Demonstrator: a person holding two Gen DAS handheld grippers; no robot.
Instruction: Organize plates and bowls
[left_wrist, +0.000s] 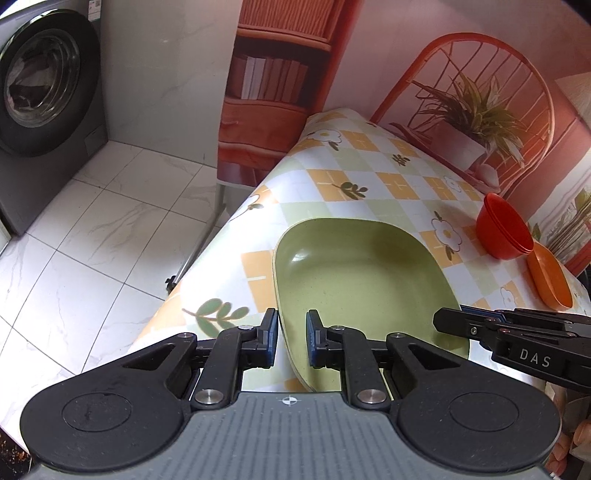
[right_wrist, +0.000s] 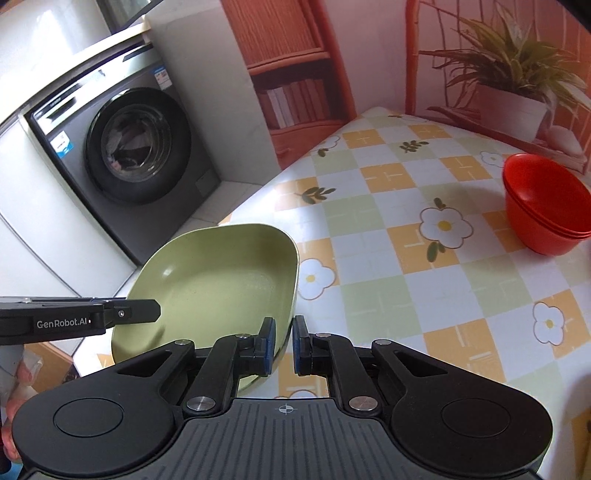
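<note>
Washing machine, checked tablecloth, tiled floor

plate: green | bowls: red | tablecloth: orange-green-white check, flowers | claw pads: blue

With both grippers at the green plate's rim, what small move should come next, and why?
Probably carry the green plate toward the stacked red bowls and set it down near them. The left gripper and right gripper each straddle its rim on opposite sides, and the plate looks tilted, partly off the table. Whether the pads actually press the rim is unclear.
</note>
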